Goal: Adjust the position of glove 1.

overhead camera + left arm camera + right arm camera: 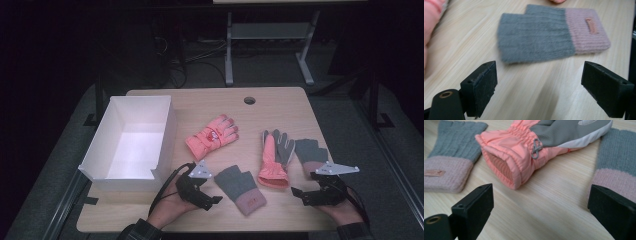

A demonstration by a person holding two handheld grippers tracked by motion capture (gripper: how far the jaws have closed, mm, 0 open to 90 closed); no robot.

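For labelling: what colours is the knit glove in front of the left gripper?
Grey knit glove with a dusty pink cuff; clearest in the left gripper view.

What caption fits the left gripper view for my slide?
Open left tool faces a grey-and-pink fingerless glove on the wooden table.

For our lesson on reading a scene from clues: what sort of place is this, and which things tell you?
Probably a lab or workshop set up for recording. A plain wooden table holds gloves and a white box, with desk legs and loose cables on the dark floor behind.
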